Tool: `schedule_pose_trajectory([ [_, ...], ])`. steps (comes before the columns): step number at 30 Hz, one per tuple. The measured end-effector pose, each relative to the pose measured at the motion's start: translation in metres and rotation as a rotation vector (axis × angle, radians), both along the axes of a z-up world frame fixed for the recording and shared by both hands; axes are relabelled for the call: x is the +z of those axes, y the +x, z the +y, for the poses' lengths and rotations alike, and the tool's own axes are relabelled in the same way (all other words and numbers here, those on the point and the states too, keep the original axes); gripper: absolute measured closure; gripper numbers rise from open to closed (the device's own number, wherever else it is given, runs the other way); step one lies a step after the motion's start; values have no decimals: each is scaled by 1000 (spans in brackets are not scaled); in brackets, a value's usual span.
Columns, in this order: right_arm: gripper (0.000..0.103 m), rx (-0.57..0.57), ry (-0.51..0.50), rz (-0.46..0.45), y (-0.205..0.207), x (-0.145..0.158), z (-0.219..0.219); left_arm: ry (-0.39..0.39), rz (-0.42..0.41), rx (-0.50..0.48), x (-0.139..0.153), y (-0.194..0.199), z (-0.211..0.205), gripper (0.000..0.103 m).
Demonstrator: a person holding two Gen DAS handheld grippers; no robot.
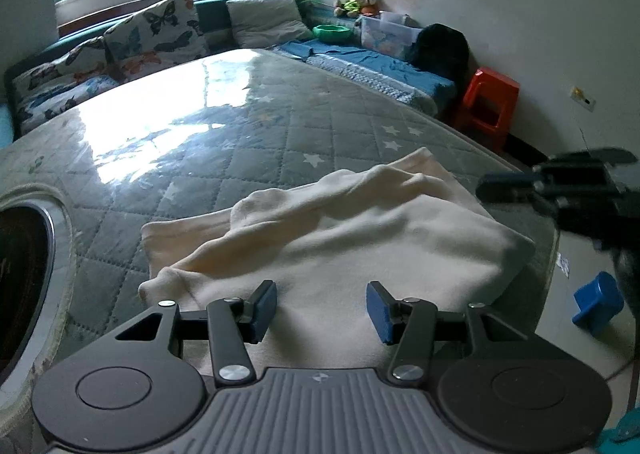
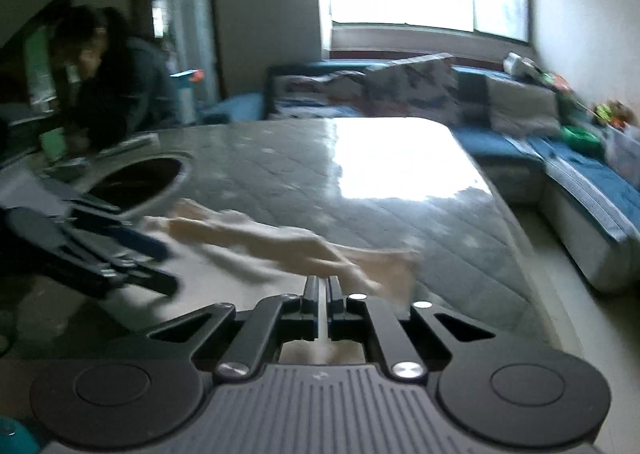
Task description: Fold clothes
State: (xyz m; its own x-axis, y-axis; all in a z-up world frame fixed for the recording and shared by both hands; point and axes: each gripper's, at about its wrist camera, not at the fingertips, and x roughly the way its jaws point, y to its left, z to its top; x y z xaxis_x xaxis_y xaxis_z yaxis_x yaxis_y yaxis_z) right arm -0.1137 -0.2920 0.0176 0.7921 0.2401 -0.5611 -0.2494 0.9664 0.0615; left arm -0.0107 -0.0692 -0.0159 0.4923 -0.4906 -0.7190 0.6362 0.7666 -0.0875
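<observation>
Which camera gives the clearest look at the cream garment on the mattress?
The left wrist view. There the cream garment lies sharp and almost whole on the mattress, beyond the open left tongs. The right wrist view is motion-blurred: it shows only a smeared strip of the garment beyond the shut right tongs.

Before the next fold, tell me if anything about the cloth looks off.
The cream cloth lies rumpled at the mattress corner, its right end hanging over the edge. The right tool looks shut; that view is blurred.
</observation>
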Motion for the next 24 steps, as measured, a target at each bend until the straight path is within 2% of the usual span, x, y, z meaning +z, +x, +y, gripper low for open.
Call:
schedule_pose_trajectory([
  [6, 97, 41, -54, 46, 2, -27, 15, -4, -1, 66, 1, 11, 13, 50],
  [13, 97, 36, -97, 51, -1, -25, 13, -8, -1, 142, 2, 24, 28, 49],
  [16, 97, 33, -85, 54, 3, -16, 14, -6, 8, 159, 1, 33, 28, 49],
  [19, 96, 32, -52, 42, 19, -9, 15, -5, 17, 177, -1, 42, 28, 49],
  [24, 93, 20, -59, 83, 54, -15, 22, -3, 31, 206, -3, 56, 27, 49],
])
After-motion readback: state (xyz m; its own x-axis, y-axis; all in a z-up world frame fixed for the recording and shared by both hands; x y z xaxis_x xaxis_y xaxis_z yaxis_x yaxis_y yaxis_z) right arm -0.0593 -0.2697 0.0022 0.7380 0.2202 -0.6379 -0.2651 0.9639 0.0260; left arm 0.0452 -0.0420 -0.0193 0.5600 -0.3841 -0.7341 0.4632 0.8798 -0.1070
